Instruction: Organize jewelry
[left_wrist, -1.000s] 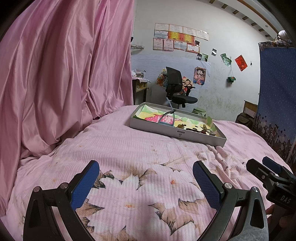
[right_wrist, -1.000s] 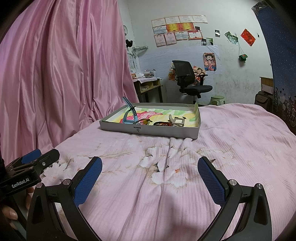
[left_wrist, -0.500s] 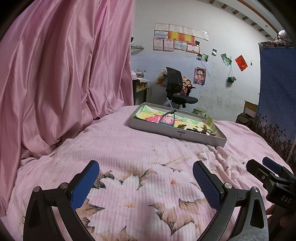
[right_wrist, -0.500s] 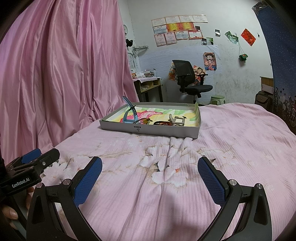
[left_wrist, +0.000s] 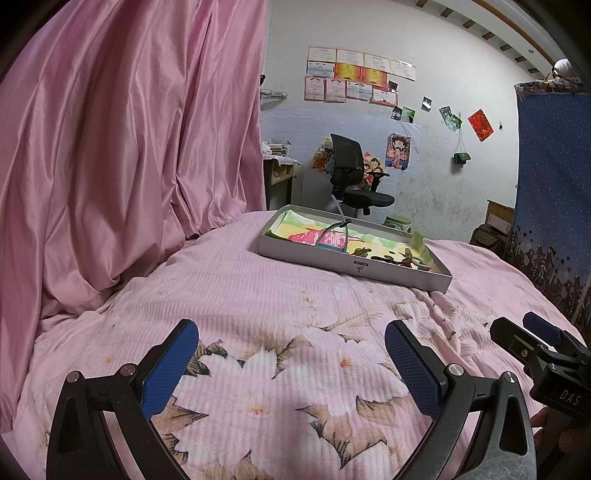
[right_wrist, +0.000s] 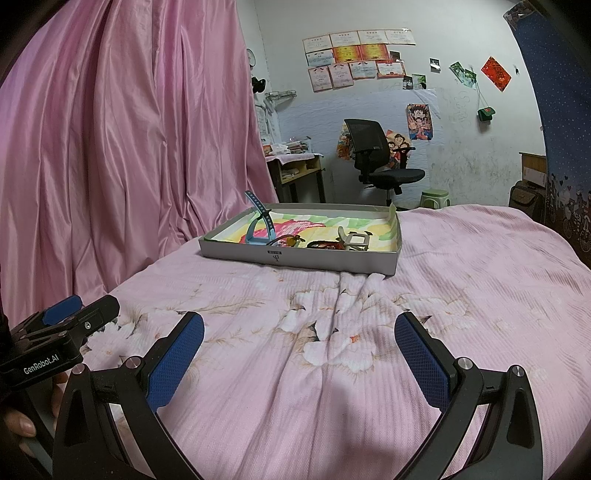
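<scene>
Nothing had moved since the earlier frames: I held my left gripper and right gripper wide apart and empty over the floral bedspread, well short of the grey tray with the blue watch and small jewelry inside.

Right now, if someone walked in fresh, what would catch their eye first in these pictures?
Probably the pink curtain that fills the whole left side, and the flowered pink bedspread spread across the foreground. On it, farther back, sits a grey tray with a bright drawing inside, a blue strap sticking up at its left end and small trinkets beside it. Both grippers, left and right, hover open and empty over the bedspread.
</scene>
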